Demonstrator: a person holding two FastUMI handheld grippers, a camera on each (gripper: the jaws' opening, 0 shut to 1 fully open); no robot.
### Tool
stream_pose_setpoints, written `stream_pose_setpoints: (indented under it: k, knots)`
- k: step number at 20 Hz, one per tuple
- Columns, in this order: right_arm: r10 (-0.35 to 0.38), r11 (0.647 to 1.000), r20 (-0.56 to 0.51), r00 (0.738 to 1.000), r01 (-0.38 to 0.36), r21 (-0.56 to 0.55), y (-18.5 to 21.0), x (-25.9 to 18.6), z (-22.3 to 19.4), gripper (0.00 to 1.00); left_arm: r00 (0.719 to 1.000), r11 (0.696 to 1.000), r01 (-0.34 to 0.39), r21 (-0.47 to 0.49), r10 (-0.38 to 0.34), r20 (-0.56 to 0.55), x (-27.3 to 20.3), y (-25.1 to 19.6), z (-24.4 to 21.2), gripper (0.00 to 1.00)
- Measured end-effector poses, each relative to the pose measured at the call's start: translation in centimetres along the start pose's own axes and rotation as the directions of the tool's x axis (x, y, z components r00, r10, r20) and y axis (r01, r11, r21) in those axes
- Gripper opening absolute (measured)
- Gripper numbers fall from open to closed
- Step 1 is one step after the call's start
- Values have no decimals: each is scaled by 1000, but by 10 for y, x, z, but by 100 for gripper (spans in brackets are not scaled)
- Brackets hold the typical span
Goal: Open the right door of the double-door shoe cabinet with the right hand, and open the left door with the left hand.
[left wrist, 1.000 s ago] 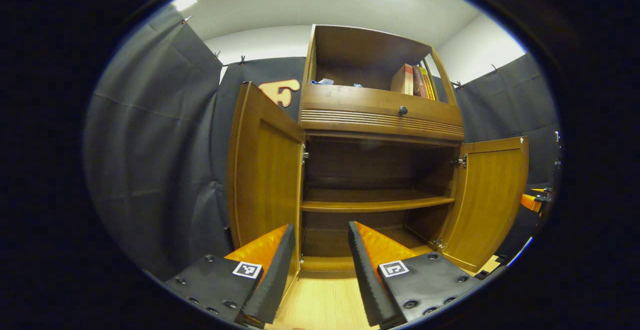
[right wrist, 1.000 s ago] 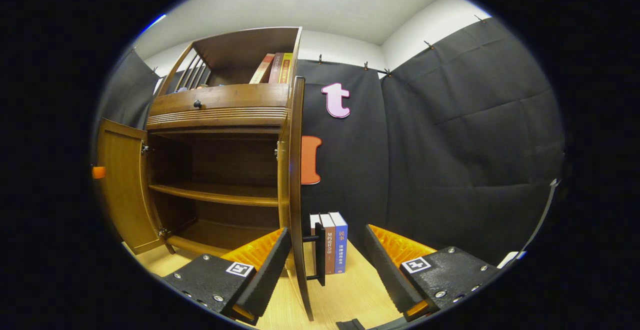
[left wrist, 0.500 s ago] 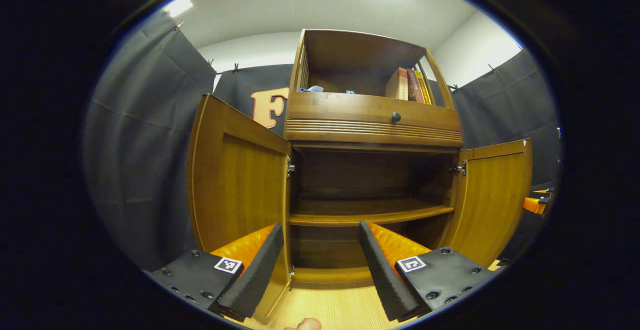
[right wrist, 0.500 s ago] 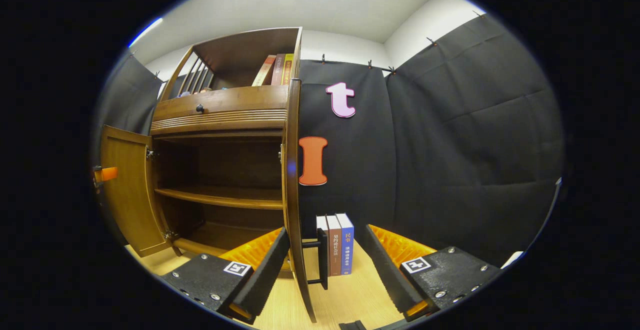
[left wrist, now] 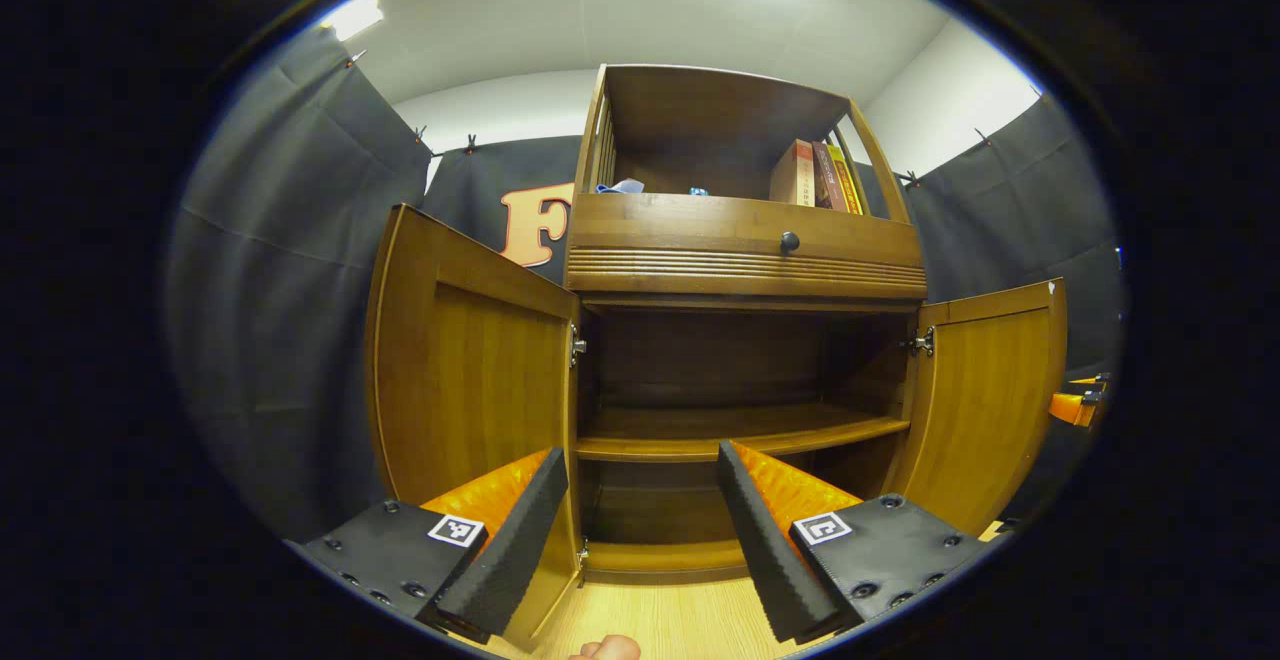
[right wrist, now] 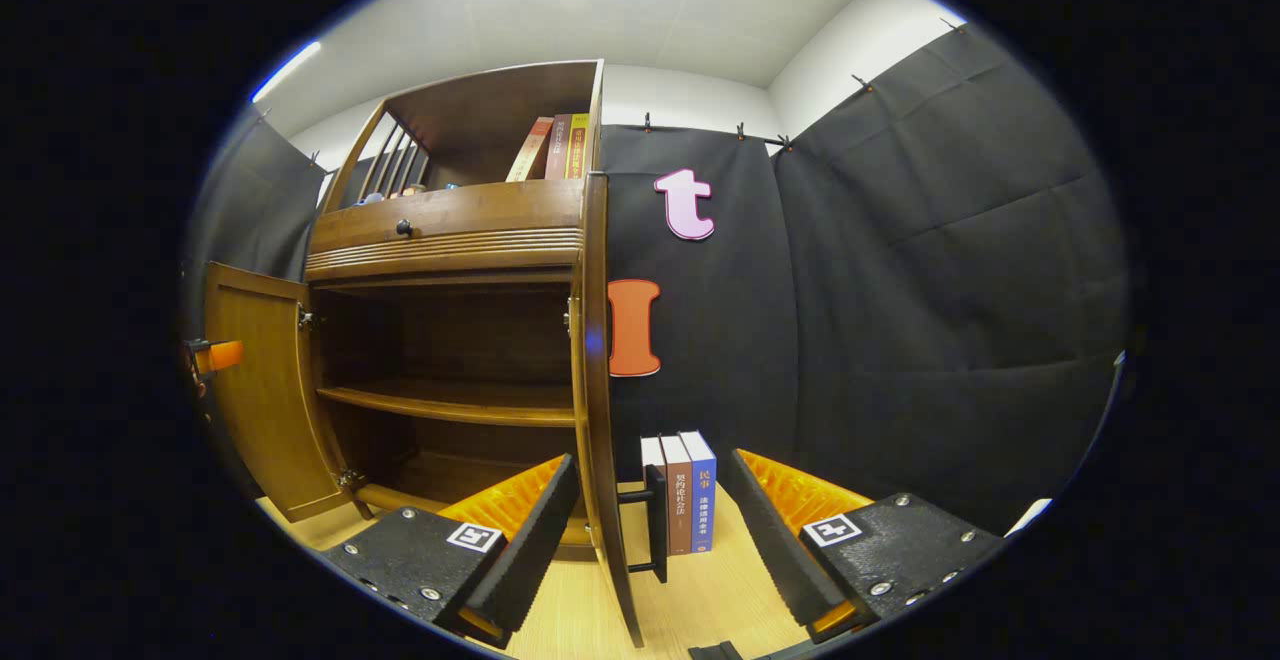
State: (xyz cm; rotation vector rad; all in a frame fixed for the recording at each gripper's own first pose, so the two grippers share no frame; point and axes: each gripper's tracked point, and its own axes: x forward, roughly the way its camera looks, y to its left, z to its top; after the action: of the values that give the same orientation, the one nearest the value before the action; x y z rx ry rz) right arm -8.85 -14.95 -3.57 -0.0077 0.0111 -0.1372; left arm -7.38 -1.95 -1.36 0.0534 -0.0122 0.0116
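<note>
Both jaws stand apart and grip nothing. In the left gripper view, the left gripper (left wrist: pixel 632 530) faces the shoe cabinet (left wrist: pixel 745 265) from low down. At its left side the left door (left wrist: pixel 470 380) is swung wide open, and its lower edge passes just behind the left finger. In the middle the inner shelf (left wrist: pixel 740 432) is bare. Above it sits a drawer (left wrist: pixel 745 240) with a dark knob (left wrist: pixel 789 240), and some books (left wrist: pixel 815 175) stand in the top compartment. At the right the right door (left wrist: pixel 985 400) is open too.

In the right gripper view, the right gripper (right wrist: pixel 650 530) has the right door (right wrist: pixel 598 390) seen edge-on between its spread fingers, not touching them. The dark handle (right wrist: pixel 655 525) of this door points to the right. Just behind it, three books (right wrist: pixel 685 490) stand upright on the wooden surface (right wrist: pixel 700 600).
</note>
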Motion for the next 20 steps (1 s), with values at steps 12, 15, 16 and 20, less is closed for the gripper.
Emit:
stream_pose_setpoints:
  k: [12,15,16,20]
  knots:
    - [54,998,-2,999,-54,-19,28,-12,21,94,1000,1000,-22,-10,21,-22,-8,17,-6,96]
    - [61,998,-1,998,-61,-26,34,-14,21,94,999,1000,-25,-11,25,-28,-7,16,2,96]
    - [64,998,-3,998,-64,-29,36,-14,20,94,999,1000,-29,-9,28,-30,-7,17,1,96]
    - [83,996,-13,996,-84,-21,44,-13,18,94,999,999,-38,-6,37,-28,-8,20,3,96]
